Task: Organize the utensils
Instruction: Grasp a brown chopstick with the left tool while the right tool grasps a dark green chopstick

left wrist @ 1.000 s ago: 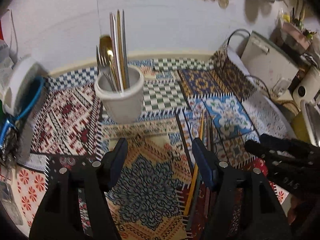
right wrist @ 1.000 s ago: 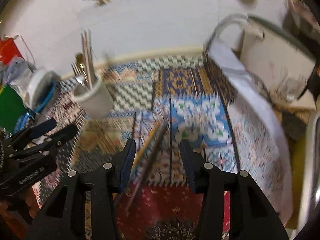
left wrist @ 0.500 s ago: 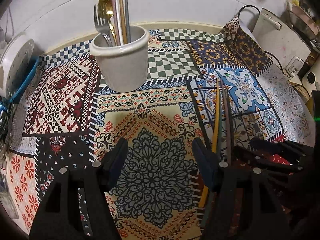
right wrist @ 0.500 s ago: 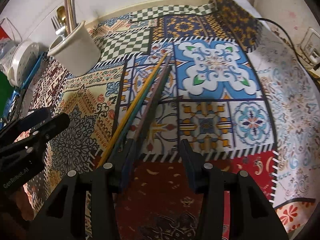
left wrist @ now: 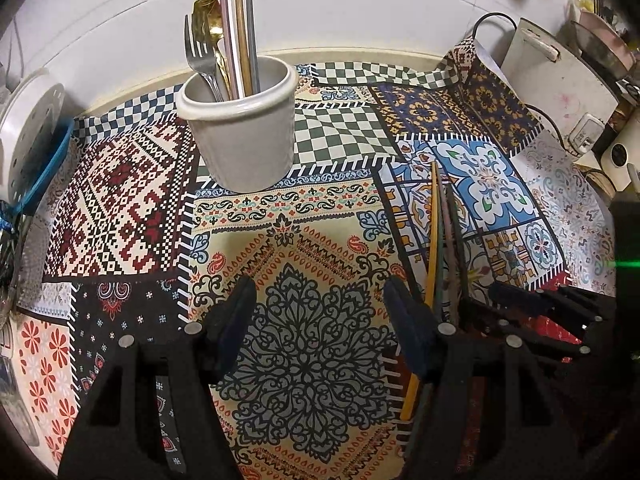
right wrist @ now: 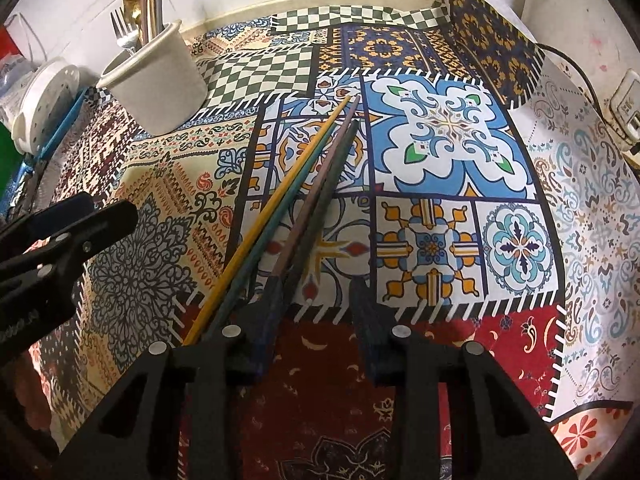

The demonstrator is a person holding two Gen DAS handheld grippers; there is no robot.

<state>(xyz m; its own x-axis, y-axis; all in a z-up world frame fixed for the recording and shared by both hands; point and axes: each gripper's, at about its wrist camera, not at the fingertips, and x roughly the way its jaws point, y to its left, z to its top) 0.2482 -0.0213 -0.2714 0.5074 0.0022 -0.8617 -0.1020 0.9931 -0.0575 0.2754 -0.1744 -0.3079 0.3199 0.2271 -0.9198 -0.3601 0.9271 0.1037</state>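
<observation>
Chopsticks [left wrist: 440,232] are what you are working on — in the left wrist view four coloured ones lie loose on the patterned cloth [left wrist: 312,320], to the right of the white utensil cup [left wrist: 240,136] and nearer you than it, while the cup already stands upright with a fork, a gold spoon and several sticks in it. Your left gripper [left wrist: 320,312] hangs spread and empty, short of the cup. In the right wrist view the chopsticks [right wrist: 304,192] fan toward the cup [right wrist: 156,88]; your right gripper [right wrist: 316,320] is released, its left finger beside or on the dark pair — I cannot tell which. The step looks like pick-up: centre the sticks between the fingers, clench, then carry them to the cup.
</observation>
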